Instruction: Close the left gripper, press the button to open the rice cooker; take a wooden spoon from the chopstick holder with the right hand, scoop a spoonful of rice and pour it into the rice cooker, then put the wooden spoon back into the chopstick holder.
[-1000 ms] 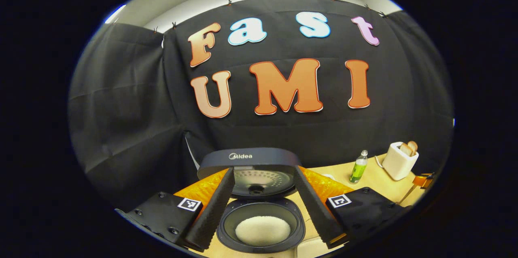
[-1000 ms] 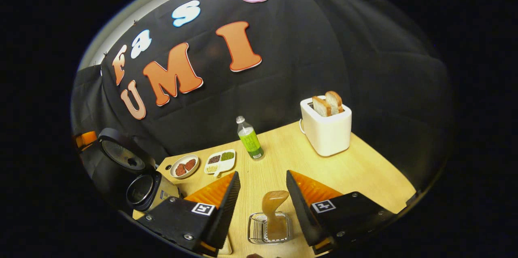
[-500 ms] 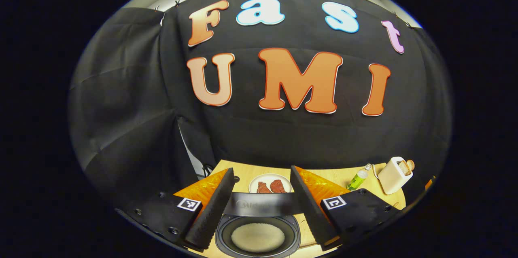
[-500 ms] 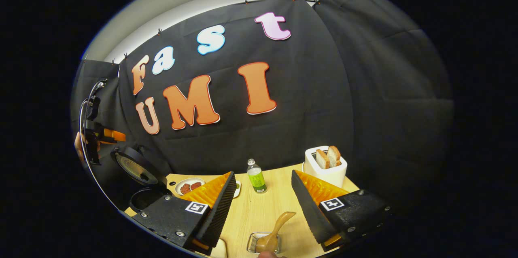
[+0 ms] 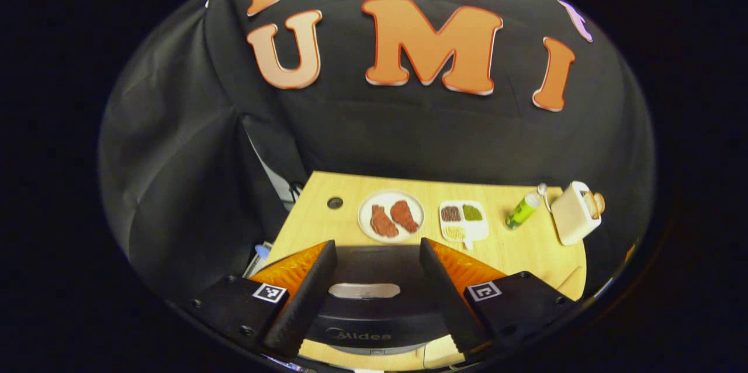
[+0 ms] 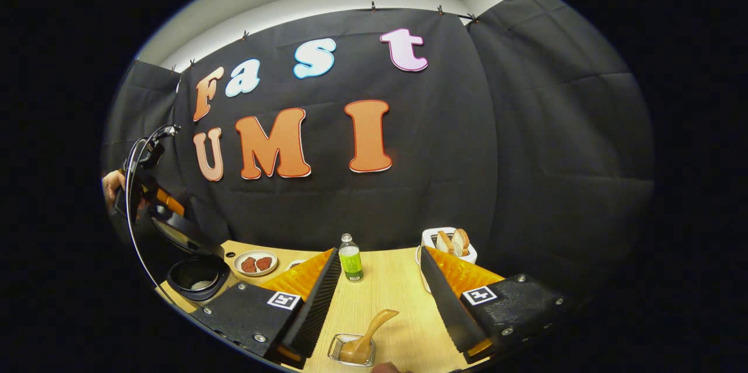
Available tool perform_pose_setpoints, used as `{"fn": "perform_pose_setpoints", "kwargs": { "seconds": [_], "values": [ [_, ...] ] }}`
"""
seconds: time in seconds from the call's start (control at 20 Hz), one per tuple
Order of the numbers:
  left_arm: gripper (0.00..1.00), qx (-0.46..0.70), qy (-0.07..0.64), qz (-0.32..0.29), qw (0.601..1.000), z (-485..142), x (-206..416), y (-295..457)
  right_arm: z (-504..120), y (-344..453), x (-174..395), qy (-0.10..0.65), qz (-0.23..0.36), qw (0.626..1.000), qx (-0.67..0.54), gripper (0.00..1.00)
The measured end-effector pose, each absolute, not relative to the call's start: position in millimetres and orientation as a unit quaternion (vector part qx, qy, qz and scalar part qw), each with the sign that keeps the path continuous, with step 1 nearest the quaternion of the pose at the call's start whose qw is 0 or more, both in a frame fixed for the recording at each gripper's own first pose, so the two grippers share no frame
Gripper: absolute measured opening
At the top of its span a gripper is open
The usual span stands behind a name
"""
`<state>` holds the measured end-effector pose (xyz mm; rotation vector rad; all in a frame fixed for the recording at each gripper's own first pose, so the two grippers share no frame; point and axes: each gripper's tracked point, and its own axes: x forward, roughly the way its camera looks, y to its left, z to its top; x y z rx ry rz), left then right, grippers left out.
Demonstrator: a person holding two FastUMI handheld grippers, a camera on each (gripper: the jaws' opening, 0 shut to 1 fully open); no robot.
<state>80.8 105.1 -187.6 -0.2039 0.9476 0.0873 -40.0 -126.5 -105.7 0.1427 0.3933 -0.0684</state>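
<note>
Wooden table (image 5: 514, 253), rice cooker (image 5: 362, 317), meat plate (image 5: 391, 224), bottle (image 5: 522, 210), toaster (image 5: 571, 213)

Dark rice cooker (image 6: 196, 275) stands open at the bench's left end, lid (image 6: 175, 231) tilted up. Wooden spoon (image 6: 367, 336) leans in the wire chopstick holder (image 6: 346, 349).

The brand "Midea" stands in pale letters on the dark lid of the rice cooker (image 5: 365, 308), near the worktop's front edge in the left gripper view; the green label on the bottle (image 6: 350, 259) is too small to read; no other label is legible.
</note>
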Motion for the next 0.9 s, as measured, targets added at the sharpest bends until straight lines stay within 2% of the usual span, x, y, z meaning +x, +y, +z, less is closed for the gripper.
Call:
{"fn": "perform_pose_setpoints", "kwargs": {
  "seconds": [0.05, 0.1, 0.15, 0.2, 0.35, 0.6, 0.7, 0.85, 0.9],
  "values": [
    [0.96, -0.094, 0.486, 0.034, 0.868, -198, 65, 101, -108, -126, -40, 0.198, -0.032, 0.977, 0.074, 0.86],
    [0.93, -0.097, 0.484, 0.023, 0.869, -204, 62, 100, -111, -125, -40, 0.2, -0.03, 0.976, 0.076, 0.86],
    [0.99, -0.104, 0.503, 0.014, 0.858, -213, 52, 97, -113, -124, -39, 0.204, -0.029, 0.975, 0.078, 0.86],
    [0.94, -0.109, 0.522, 0.008, 0.846, -220, 40, 96, -116, -122, -37, 0.208, -0.027, 0.975, 0.079, 0.85],
    [0.98, -0.101, 0.586, -0.009, 0.804, -247, 7, 91, -118, -112, -34, 0.212, -0.014, 0.974, 0.077, 0.86],
    [0.98, -0.096, 0.654, 0.01, 0.75, -285, -23, 85, -118, -99, -30, 0.218, 0.003, 0.974, 0.065, 0.86],
    [0.98, -0.103, 0.656, 0.021, 0.748, -293, -20, 82, -118, -95, -29, 0.221, 0.008, 0.973, 0.06, 0.86],
    [0.92, -0.102, 0.665, 0.015, 0.74, -298, -22, 79, -121, -90, -29, 0.228, 0.012, 0.972, 0.062, 0.86],
    [0.99, -0.098, 0.655, 0.014, 0.749, -300, -17, 81, -122, -87, -29, 0.229, 0.015, 0.971, 0.064, 0.85]
  ]
}}
